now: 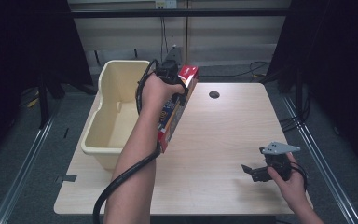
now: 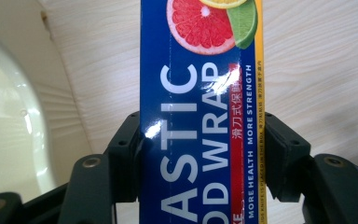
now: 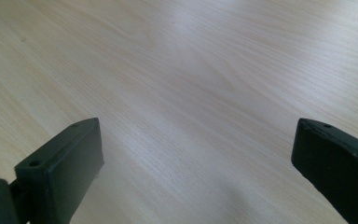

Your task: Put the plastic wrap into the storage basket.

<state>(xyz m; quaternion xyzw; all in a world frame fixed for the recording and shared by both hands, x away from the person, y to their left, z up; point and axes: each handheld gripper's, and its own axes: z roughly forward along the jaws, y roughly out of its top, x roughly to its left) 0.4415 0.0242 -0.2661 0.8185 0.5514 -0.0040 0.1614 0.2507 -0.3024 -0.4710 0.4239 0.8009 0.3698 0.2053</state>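
Observation:
A long blue plastic wrap box (image 1: 173,114) with red ends hangs tilted above the table's left part, beside the cream tub (image 1: 103,100). My left gripper (image 1: 174,88) is shut on it near its upper end. In the left gripper view both black pads press the sides of the box (image 2: 191,93), which carries white lettering and a grapefruit picture; my left gripper (image 2: 200,154) points down at the wood. My right gripper (image 1: 254,171) rests low at the table's near right, held by a hand. Its jaws stand wide open with nothing between them, and my right gripper (image 3: 196,158) faces bare wood.
The light wooden table (image 1: 223,140) has a round cable hole (image 1: 214,94) at the back. The tub sits on the table's left edge, its inside bare. A thick black cable (image 1: 121,179) trails along the left forearm. Dark curtains and floor cables surround the table.

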